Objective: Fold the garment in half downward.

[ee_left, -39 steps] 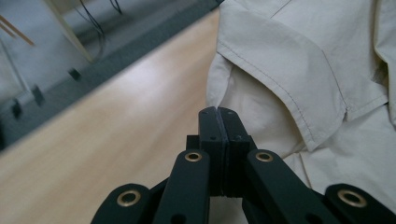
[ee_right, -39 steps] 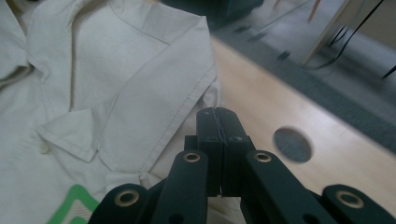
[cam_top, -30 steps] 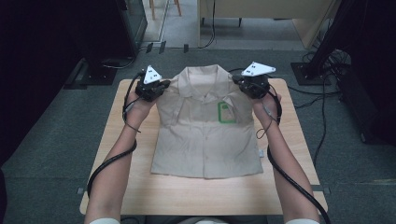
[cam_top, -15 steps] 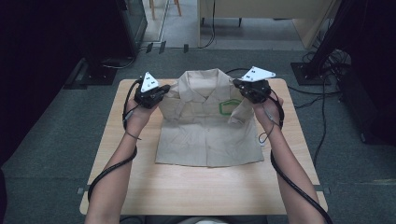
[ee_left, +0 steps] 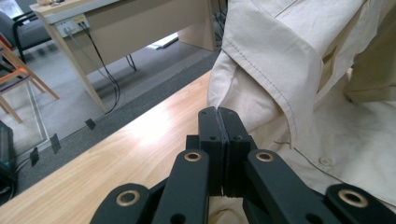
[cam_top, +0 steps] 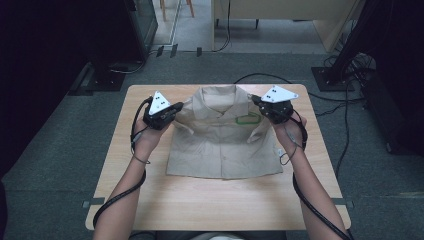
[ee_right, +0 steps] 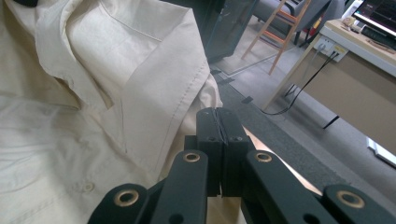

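A beige short-sleeved shirt [cam_top: 222,145] with a green chest patch [cam_top: 247,119] lies front up on the wooden table [cam_top: 150,200]. Its upper part is raised off the wood and bunched between the two grippers. My left gripper [cam_top: 176,109] grips the shirt at its left shoulder, and my right gripper [cam_top: 258,103] grips it at the right shoulder. In the left gripper view the jaws [ee_left: 218,114] are pressed together at the sleeve fabric [ee_left: 280,56]. In the right gripper view the jaws [ee_right: 217,114] are likewise pressed together against the sleeve [ee_right: 140,70].
Bare table wood shows on both sides of the shirt and in front of the hem. Beyond the far edge is grey floor with cables [cam_top: 345,95], a light wooden desk [cam_top: 280,10], and dark cabinets [cam_top: 65,35] at the left.
Both grippers have come down and toward the person, bringing the shirt's shoulders and collar with them. The shirt looks shorter and its top is bunched up.
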A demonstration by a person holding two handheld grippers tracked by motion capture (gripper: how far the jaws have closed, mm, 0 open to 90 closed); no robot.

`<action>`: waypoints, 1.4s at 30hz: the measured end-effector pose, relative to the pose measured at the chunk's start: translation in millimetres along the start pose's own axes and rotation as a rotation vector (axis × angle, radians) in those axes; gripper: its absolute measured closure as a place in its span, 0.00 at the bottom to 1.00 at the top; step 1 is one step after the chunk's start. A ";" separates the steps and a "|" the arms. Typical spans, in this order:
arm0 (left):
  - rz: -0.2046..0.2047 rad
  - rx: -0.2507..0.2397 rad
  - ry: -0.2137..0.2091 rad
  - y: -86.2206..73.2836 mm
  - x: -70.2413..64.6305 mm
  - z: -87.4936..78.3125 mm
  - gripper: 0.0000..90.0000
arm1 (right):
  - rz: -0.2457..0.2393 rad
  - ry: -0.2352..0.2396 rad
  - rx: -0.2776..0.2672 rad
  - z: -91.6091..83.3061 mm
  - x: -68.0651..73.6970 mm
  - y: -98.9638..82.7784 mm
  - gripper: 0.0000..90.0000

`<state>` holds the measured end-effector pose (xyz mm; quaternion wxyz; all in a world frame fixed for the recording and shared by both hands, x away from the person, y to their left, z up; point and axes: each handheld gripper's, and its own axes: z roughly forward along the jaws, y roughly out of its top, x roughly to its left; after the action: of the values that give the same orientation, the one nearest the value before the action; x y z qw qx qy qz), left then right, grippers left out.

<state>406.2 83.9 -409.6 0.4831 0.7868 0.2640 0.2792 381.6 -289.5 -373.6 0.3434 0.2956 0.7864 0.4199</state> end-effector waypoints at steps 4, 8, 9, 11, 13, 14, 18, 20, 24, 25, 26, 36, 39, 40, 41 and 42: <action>0.002 0.003 -0.006 -5.6 -7.2 -2.0 0.99 | -0.006 -0.002 0.007 -4.7 5.8 -7.0 0.99; -0.005 -0.004 -0.009 -12.1 -14.3 -6.7 0.99 | -0.004 0.001 0.000 -11.1 11.1 -12.5 0.99; -0.004 -0.001 -0.009 -13.7 -16.4 -7.7 0.99 | -0.003 0.002 -0.002 -12.7 12.4 -13.8 0.99; -0.008 0.002 -0.009 -16.6 -20.1 -9.5 0.99 | -0.007 0.000 -0.001 -14.8 15.6 -15.8 0.99; -0.008 0.004 -0.009 -19.1 -22.8 -10.7 0.99 | -0.015 -0.001 0.003 -16.1 18.8 -18.3 0.99; -0.010 0.002 -0.010 -20.3 -24.0 -11.4 0.99 | -0.015 0.000 0.005 -16.8 20.4 -19.8 0.99; -0.006 -0.001 -0.008 -24.7 -28.9 -14.4 0.99 | 0.000 0.009 0.003 -19.1 23.5 -25.0 0.99; -0.004 0.002 -0.009 -27.4 -31.7 -15.3 0.99 | 0.002 0.013 0.004 -19.7 25.8 -28.3 0.99; 0.004 0.013 -0.007 -34.6 -37.4 -15.6 0.99 | 0.011 0.020 0.009 -19.1 30.0 -35.8 0.99; 0.001 0.015 -0.009 -36.6 -38.1 -16.1 0.99 | 0.018 0.024 0.011 -19.0 31.2 -37.9 0.99; -0.006 0.012 -0.011 -38.6 -39.1 -16.4 0.99 | 0.020 0.026 0.013 -18.7 32.4 -40.0 0.99; 0.007 0.030 -0.018 -55.9 -51.6 -24.0 0.99 | 0.012 0.045 0.027 -24.1 49.5 -56.9 0.99; 0.009 0.029 -0.027 -61.1 -55.8 -25.8 0.99 | 0.007 0.047 0.032 -27.0 53.4 -61.0 0.99; 0.012 0.031 -0.026 -62.2 -57.2 -26.0 0.99 | 0.007 0.047 0.032 -27.7 54.6 -62.6 0.99; 0.018 0.036 -0.026 -64.0 -59.1 -26.2 0.99 | 0.009 0.051 0.035 -28.1 55.3 -63.9 0.99; 0.020 0.038 -0.028 -65.5 -60.6 -26.3 0.99 | 0.012 0.052 0.036 -28.3 56.4 -66.2 0.99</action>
<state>335.7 84.3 -470.3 0.4688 0.8023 0.2547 0.2677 314.3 -291.2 -435.7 0.3148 0.2953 0.8009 0.4150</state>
